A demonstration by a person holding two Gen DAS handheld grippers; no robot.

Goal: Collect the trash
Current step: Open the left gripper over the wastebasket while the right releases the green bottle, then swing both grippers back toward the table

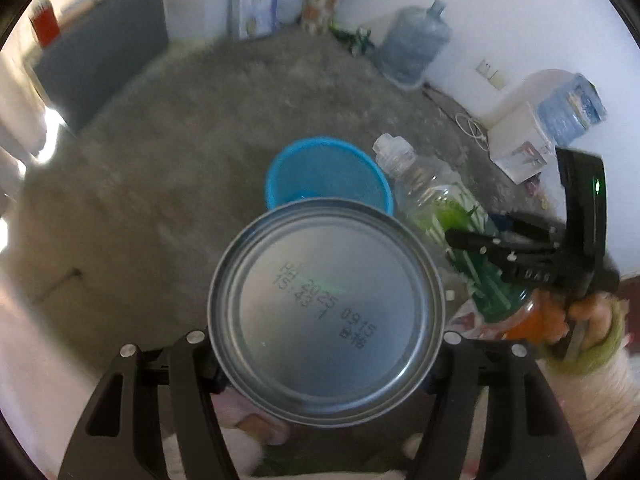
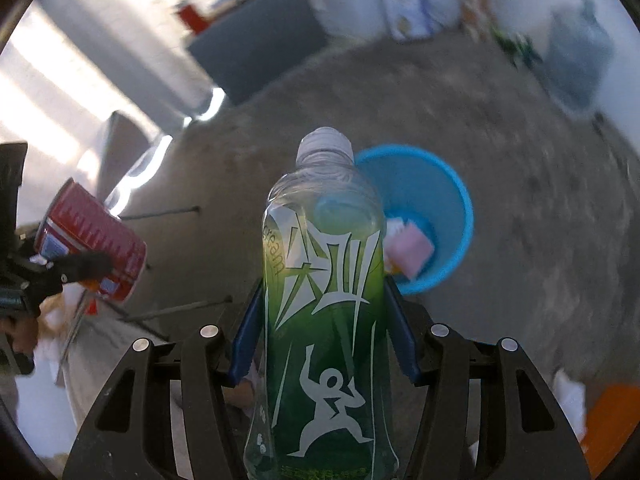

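Left tongs clamp our can and right tongs our bottle, both aimed down toward the bin for dropping.

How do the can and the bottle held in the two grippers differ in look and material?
The can is opaque metal with a red label; the bottle is clear plastic with a green label. The can is short and wide; the bottle is tall with a narrow neck. Both are gripped above the floor near the blue bin.
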